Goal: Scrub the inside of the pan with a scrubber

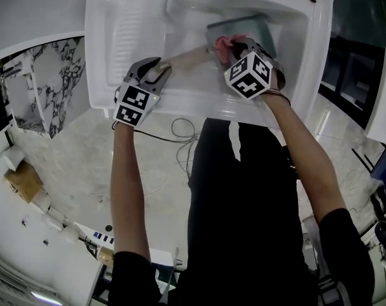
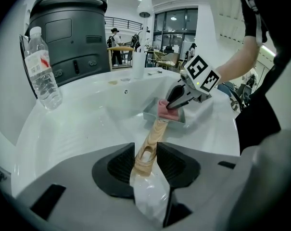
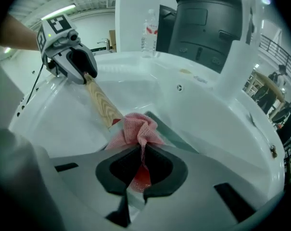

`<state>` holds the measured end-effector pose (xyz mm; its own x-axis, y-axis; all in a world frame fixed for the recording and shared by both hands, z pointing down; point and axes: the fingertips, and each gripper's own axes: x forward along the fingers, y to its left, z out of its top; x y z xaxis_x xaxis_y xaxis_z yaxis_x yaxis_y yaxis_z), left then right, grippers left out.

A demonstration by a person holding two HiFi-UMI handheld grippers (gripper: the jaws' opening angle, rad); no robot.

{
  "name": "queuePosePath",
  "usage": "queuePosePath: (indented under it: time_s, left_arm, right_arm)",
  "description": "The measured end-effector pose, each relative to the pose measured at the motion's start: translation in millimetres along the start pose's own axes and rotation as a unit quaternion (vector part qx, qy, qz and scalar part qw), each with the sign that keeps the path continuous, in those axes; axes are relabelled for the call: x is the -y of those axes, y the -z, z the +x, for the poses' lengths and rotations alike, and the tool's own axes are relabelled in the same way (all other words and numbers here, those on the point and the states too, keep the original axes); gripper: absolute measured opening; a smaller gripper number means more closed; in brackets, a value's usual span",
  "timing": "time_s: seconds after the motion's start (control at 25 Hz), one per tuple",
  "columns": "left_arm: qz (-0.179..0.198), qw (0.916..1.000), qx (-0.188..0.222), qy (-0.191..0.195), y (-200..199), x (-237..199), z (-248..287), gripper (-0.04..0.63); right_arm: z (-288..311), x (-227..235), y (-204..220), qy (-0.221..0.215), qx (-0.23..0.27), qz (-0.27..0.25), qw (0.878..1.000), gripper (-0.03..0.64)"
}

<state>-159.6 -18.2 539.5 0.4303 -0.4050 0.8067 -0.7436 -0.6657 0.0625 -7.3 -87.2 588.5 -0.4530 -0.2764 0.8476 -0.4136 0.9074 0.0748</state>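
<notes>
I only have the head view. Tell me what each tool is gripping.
Observer: The right tool is shut on the pink mesh scrubber, a fold of it pinched between the jaws.
Operator: Now the left one.
Observer: The left tool is clamped on the end of the wooden handle, right at its hanging hole.
Operator: Report where the scrubber sits.
Observer: It appears to be inside the pan, at the handle end.

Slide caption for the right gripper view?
Right tongs pinch the pink scrubber at the pan while left tongs hold its wooden handle.
</notes>
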Motion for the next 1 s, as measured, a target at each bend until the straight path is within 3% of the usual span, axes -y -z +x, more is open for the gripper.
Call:
queuePosePath:
  time_s: [0.2, 0.64, 0.8, 1.0]
  left_arm:
    - [-0.001, 1.0, 0.001, 0.0, 1, -3, -1, 0.155]
    - [0.051, 0.9986, -0.014, -0.002, 5, 4, -1, 0.15]
    - [0.059, 0.9982, -0.015, 0.001, 5, 5, 0, 0.149]
    - [0.057, 0.9982, -0.018, -0.007, 5, 6, 0, 0.149]
  right_arm:
    - [28, -11, 3, -0.016, -0.022, 0.002, 1.0, 0.041]
    - [62, -6, -19, -0.033, 0.022, 0.064, 0.997, 0.042]
    - [69, 4, -27, -0.015, 0.029, 0.063, 0.997, 0.041]
    - [73, 19, -27, 0.043, 0.005, 0.012, 0.999, 0.043]
